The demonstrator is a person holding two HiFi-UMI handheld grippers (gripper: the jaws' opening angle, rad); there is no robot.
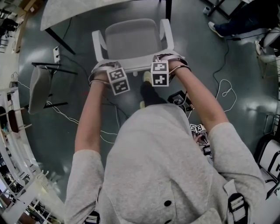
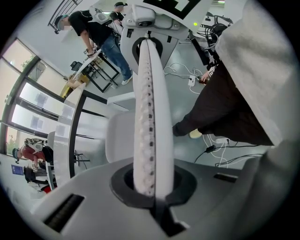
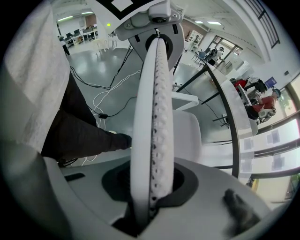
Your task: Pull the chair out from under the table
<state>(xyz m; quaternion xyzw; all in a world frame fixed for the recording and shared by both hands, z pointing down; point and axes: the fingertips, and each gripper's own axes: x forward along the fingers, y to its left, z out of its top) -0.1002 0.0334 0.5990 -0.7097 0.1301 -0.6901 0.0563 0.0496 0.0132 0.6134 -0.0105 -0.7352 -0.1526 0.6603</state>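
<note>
The white chair (image 1: 131,41), with a grey seat and two armrests, stands on the floor in front of the pale table (image 1: 74,11), whose edge lies just beyond the seat. Both grippers point steeply down onto the top rim of the chair's backrest. My left gripper (image 1: 110,70) is shut on the rim's left part, and my right gripper (image 1: 162,62) is shut on its right part. In the left gripper view the perforated backrest rim (image 2: 149,117) runs straight up from between the jaws of the left gripper (image 2: 150,187). The right gripper view shows the same rim (image 3: 153,117) clamped by the right gripper (image 3: 151,190).
A second chair (image 1: 41,87) stands to the left on dark legs. Cables (image 1: 223,89) and a power strip (image 1: 56,53) lie on the grey floor. Another person's shoe (image 1: 215,28) shows at the top right. My own foot (image 1: 148,78) is just behind the chair.
</note>
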